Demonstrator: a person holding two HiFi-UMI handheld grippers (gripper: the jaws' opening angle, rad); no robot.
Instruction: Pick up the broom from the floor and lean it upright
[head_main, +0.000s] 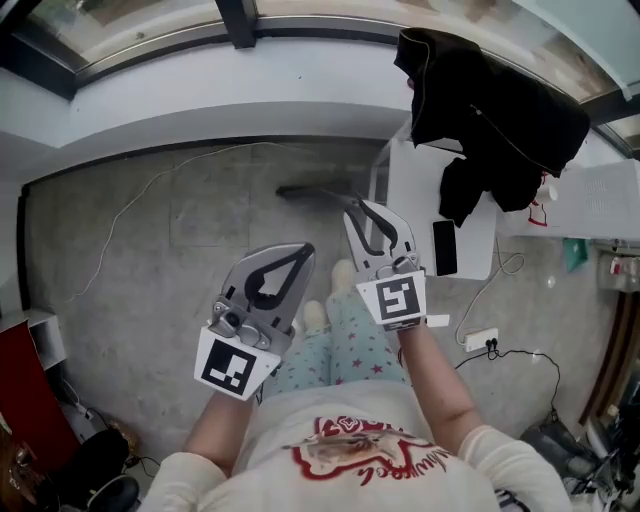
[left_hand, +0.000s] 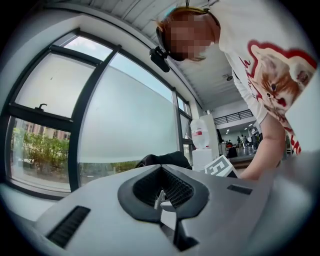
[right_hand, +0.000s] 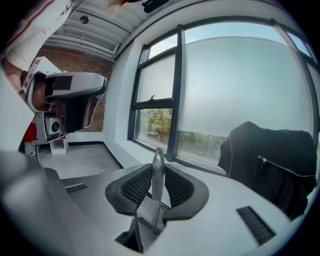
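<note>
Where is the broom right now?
Head view: the broom lies on the floor ahead of the right gripper, left of the white table, near the wall.

Both forearms reach forward from the torso, side by side. The left forearm (head_main: 225, 425) carries the left gripper (head_main: 303, 250) on the near left, pointing level, its jaw tips together. The right forearm (head_main: 437, 385) carries the right gripper (head_main: 352, 207) slightly farther out, tilted a little downward. Its jaws are closed on a thin grey part of the broom (right_hand: 156, 190).
</note>
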